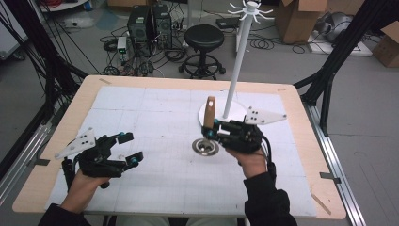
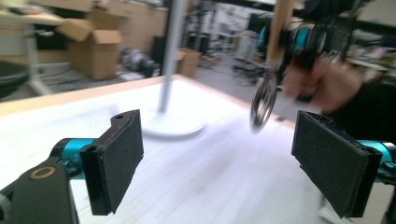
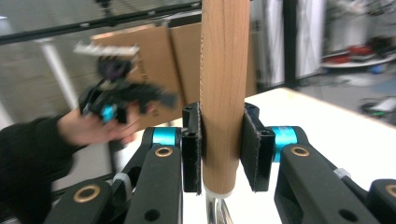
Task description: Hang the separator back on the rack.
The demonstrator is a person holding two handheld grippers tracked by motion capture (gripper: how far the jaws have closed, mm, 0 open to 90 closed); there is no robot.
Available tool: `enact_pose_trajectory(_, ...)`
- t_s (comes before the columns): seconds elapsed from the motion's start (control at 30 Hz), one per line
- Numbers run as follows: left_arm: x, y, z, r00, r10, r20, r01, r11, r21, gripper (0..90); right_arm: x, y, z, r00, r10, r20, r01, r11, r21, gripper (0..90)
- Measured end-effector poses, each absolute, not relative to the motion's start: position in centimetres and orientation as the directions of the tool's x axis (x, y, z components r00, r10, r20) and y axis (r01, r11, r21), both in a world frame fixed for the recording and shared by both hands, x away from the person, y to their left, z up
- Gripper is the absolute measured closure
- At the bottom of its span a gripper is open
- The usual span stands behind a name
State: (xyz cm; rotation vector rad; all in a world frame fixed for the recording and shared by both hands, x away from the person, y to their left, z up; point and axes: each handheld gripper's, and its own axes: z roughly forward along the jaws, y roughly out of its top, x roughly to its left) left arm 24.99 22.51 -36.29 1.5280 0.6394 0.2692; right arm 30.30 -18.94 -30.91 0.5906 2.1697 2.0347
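- Strainer (image 1: 205, 146) with the wooden handle (image 1: 209, 112): you hold it upright in your right gripper (image 1: 217, 131), the metal mesh ring hanging at the bottom, just over the white mat (image 1: 141, 117), whether touching it or not is hard to tell.
- In the right gripper view, the two black pads (image 3: 192, 148) press flat on the handle (image 3: 224, 93) near its lower end, so the grip looks firm and square.
- Your left gripper (image 1: 127, 148) sits well apart at the left side of the table (image 1: 70, 122); its jaws stand wide apart with nothing between them, and its own view looks across at the strainer ring (image 2: 263, 100).
- By my reading, the step in hand is carrying the strainer toward the white hook stand (image 1: 240, 56), whose round base (image 1: 235, 110) lies just behind your right hand.
- Next move likely calls for lifting high enough to reach the hooks (image 1: 251, 8) at the top of the pole.
- Keep the handle vertical as you raise it, and watch that the ring clears the pole.
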Motion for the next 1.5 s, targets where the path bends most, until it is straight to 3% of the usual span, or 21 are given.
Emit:
enact_pose_trajectory(0.23, 25.0, 24.6, -37.7, 0.775, 0.609, -0.169, 0.214, 0.000, 0.977, 17.0, 34.0, -20.2, -26.6, -0.867, 0.475, 0.148, 0.178, 0.019, 0.984, 72.6)
enact_pose_trajectory(0.73, 25.1, 25.8, -38.9, 0.764, 0.615, -0.196, 0.239, 0.012, 0.971, 17.1, 39.6, -21.2, -19.0, -0.809, 0.576, 0.120, 0.161, 0.021, 0.987, 72.6)
enact_pose_trajectory(1.43, 25.1, 26.1, -38.9, 0.757, 0.617, -0.214, 0.249, 0.030, 0.968, 17.3, 42.2, -22.7, -20.0, -0.720, 0.662, 0.207, 0.257, -0.022, 0.966, 72.2)
enact_pose_trajectory(1.5, 25.1, 26.1, -38.9, 0.755, 0.619, -0.216, 0.251, 0.031, 0.967, 17.3, 42.0, -22.7, -20.2, -0.720, 0.667, 0.192, 0.243, -0.018, 0.970, 67.8)
